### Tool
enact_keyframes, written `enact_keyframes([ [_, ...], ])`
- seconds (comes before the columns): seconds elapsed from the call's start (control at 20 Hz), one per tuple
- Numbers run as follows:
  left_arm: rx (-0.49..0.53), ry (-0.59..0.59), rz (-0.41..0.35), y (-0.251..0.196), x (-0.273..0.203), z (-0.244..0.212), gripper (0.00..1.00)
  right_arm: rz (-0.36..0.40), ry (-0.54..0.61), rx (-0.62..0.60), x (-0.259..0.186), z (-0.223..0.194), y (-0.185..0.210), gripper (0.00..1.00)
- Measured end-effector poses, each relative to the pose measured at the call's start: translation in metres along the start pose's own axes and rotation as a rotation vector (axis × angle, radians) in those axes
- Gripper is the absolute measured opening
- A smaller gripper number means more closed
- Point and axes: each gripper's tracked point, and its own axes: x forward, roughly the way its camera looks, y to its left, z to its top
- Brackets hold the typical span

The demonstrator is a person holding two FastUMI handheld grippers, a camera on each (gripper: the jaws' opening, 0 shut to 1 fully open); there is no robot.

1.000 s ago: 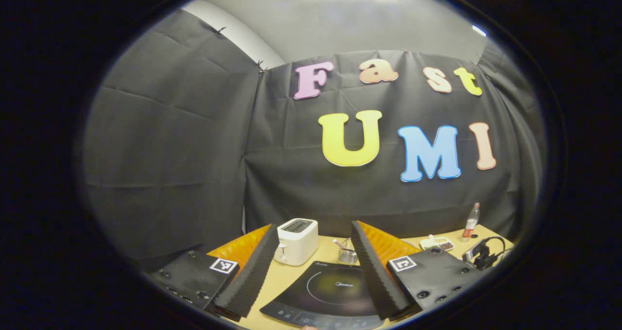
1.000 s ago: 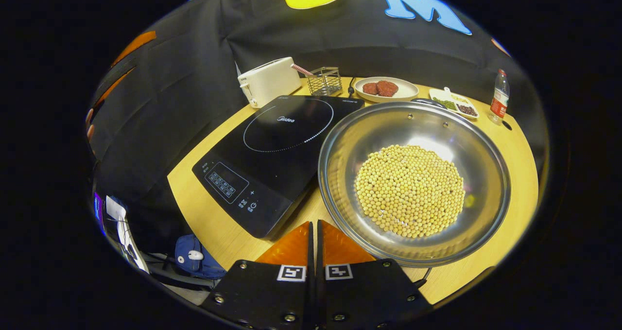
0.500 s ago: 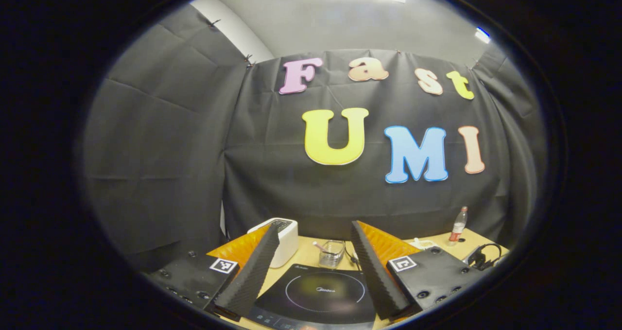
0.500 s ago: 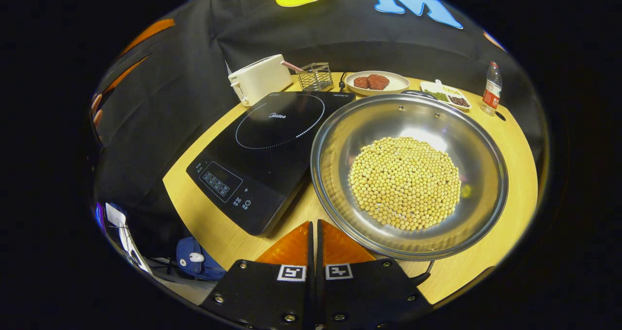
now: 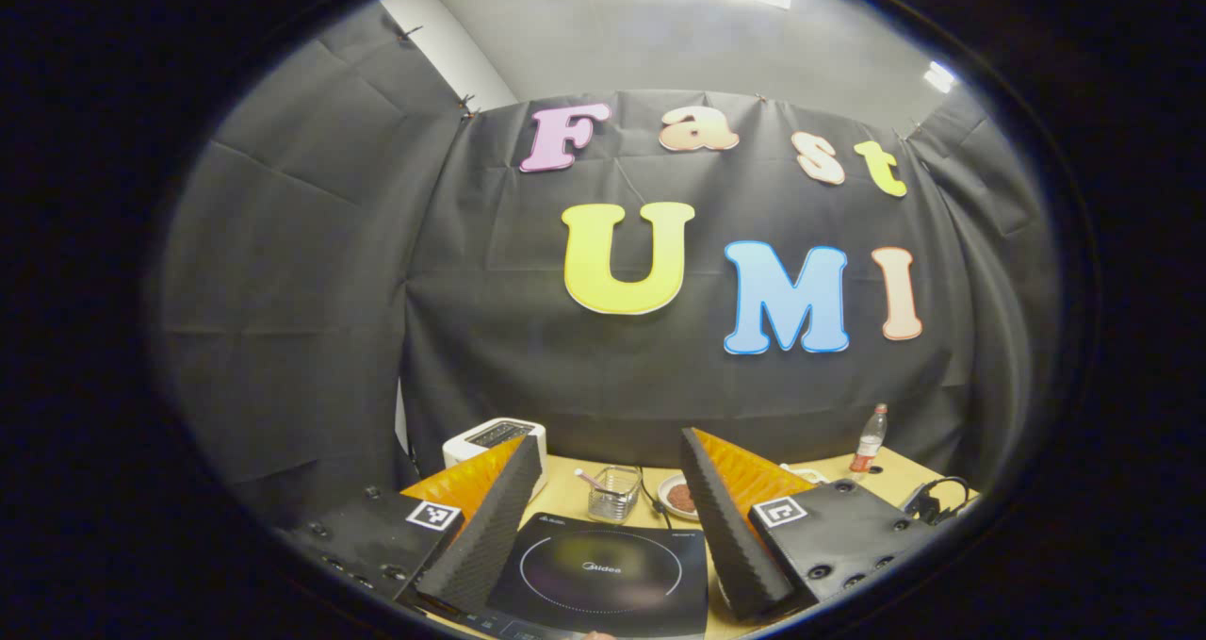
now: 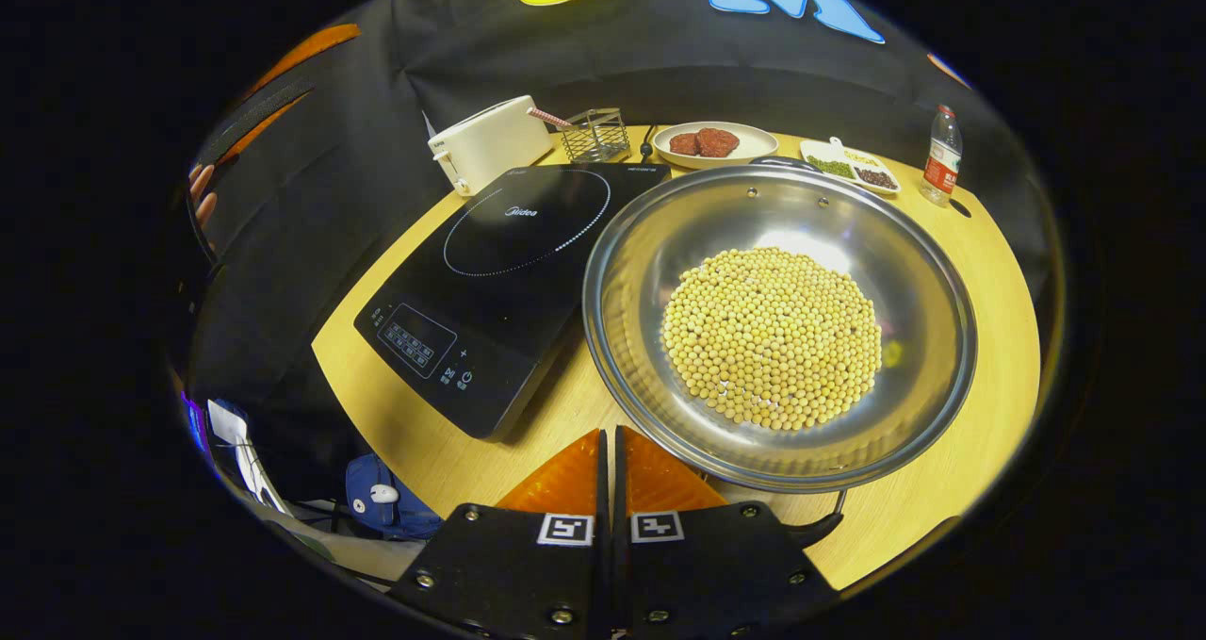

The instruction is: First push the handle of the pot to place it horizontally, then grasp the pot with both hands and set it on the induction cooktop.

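Note:
A wide steel pot (image 6: 660, 244) holding soybeans (image 6: 773, 338) sits on the wooden table, right of the black induction cooktop (image 6: 499, 263). Its near handle (image 6: 818, 527) pokes out beside my right gripper's body; the far handle (image 6: 777, 161) lies at the back rim. My right gripper (image 6: 609, 437) is shut with nothing in it, tips just short of the pot's near rim. My left gripper (image 5: 611, 439) is open and held above the cooktop (image 5: 603, 574), aimed at the wall. It also appears far left as the left gripper (image 6: 283, 84) with a hand (image 6: 200, 192).
Behind the cooktop stand a white toaster (image 6: 490, 140), a wire basket (image 6: 595, 134), a plate of meat patties (image 6: 711, 143), a divided dish of beans (image 6: 853, 167) and a bottle (image 6: 937, 155). A blue bag (image 6: 382, 508) lies below the table's front edge.
The left gripper has swung rightwards, so the toaster slid left in its view and the plate came into sight. The right gripper shifted a little; the pot's near handle now shows beside it.

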Motion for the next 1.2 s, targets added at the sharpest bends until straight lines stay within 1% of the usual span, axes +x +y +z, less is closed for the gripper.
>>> enact_keyframes([
  [0.05,-0.004,0.005,-0.009,-0.003,0.001,-0.001,0.97,-0.001,0.007,0.003,-0.002,-0.002,-0.001,0.01],
  [0.1,-0.005,0.009,-0.017,-0.005,0.002,-0.002,0.94,-0.003,0.012,0.008,-0.003,-0.003,-0.002,0.01],
  [0.3,-0.008,0.012,-0.032,-0.011,0.002,-0.003,0.94,-0.005,0.032,0.023,-0.008,-0.006,-0.007,0.01],
  [0.35,-0.009,0.016,-0.036,-0.015,0.003,-0.005,0.97,-0.005,0.036,0.024,-0.010,-0.007,-0.009,0.01],
  [0.4,-0.009,0.021,-0.040,-0.019,0.003,-0.006,0.94,-0.008,0.041,0.025,-0.011,-0.009,-0.012,0.01],
  [0.45,-0.007,0.025,-0.044,-0.022,0.002,-0.006,0.94,-0.011,0.045,0.026,-0.013,-0.010,-0.016,0.01],
  [0.5,-0.003,0.024,-0.047,-0.027,0.002,-0.005,0.97,-0.012,0.050,0.030,-0.016,-0.011,-0.019,0.01],
  [0.55,0.002,0.022,-0.048,-0.032,0.001,-0.004,0.97,-0.013,0.056,0.032,-0.017,-0.014,-0.023,0.01],
  [0.6,0.007,0.020,-0.046,-0.035,0.002,-0.004,0.97,-0.010,0.061,0.031,-0.020,-0.015,-0.026,0.01],
  [0.65,0.010,0.019,-0.039,-0.038,0.003,-0.004,0.94,-0.005,0.068,0.026,-0.021,-0.017,-0.029,0.01],
  [0.9,0.003,0.023,-0.007,-0.057,0.001,-0.003,0.94,0.019,0.102,-0.003,-0.030,-0.023,-0.047,0.01],
  [1.05,0.014,0.020,0.005,-0.070,0.000,0.000,0.96,0.029,0.113,-0.022,-0.034,-0.027,-0.059,0.01],
  [1.1,0.017,0.017,0.007,-0.074,0.000,0.003,0.99,0.034,0.116,-0.028,-0.035,-0.027,-0.063,0.01],
  [1.2,0.026,0.014,0.011,-0.082,0.000,0.004,0.95,0.039,0.120,-0.037,-0.038,-0.029,-0.069,0.01],
])
